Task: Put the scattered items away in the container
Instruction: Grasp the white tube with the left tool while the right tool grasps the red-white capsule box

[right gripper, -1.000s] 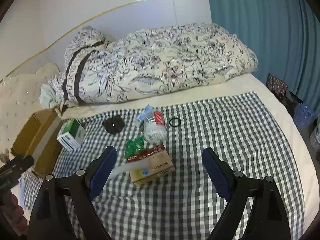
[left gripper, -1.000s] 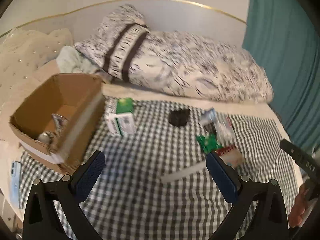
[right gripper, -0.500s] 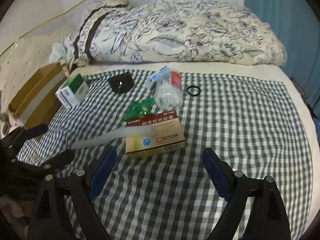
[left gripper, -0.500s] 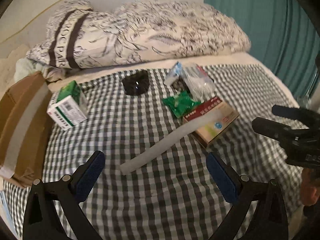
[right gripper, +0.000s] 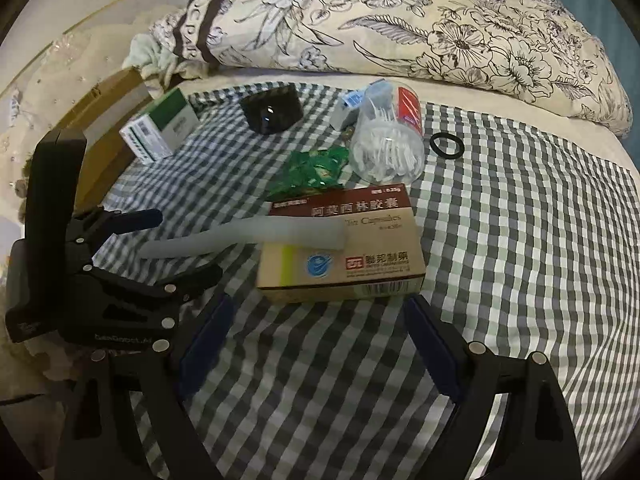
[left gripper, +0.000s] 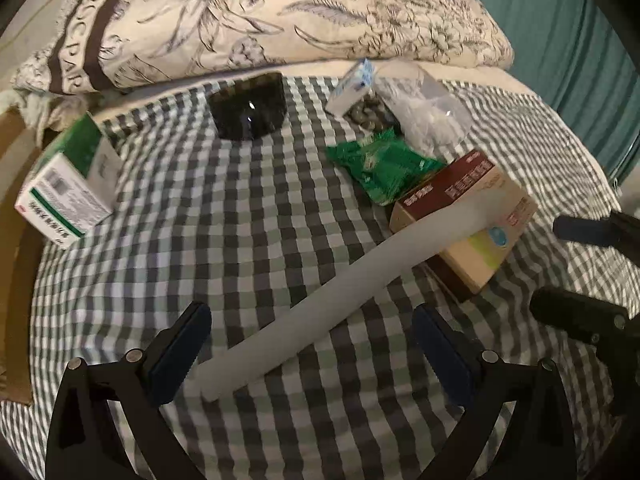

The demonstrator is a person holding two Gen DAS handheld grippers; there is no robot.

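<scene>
Left wrist view: the left tongs (left gripper: 310, 346) gape wide, empty, over a white tube (left gripper: 344, 292) that lies on the checked bedcloth (left gripper: 192, 240) and leans on a medicine carton (left gripper: 476, 220). Right wrist view: the right tongs (right gripper: 318, 332) gape wide just before that carton (right gripper: 352, 248); the cardboard box (right gripper: 108, 120) sits far left.

Both tongs are matte black frames with triangular cut-outs and round silver screw heads at the joints. Each finger carries a dark blue ribbed pad. The left tongs (left gripper: 310, 346) show best in the right wrist view: a boxy black body with faint pale lettering on its side. The right tongs (right gripper: 316, 342) are built alike.
</scene>
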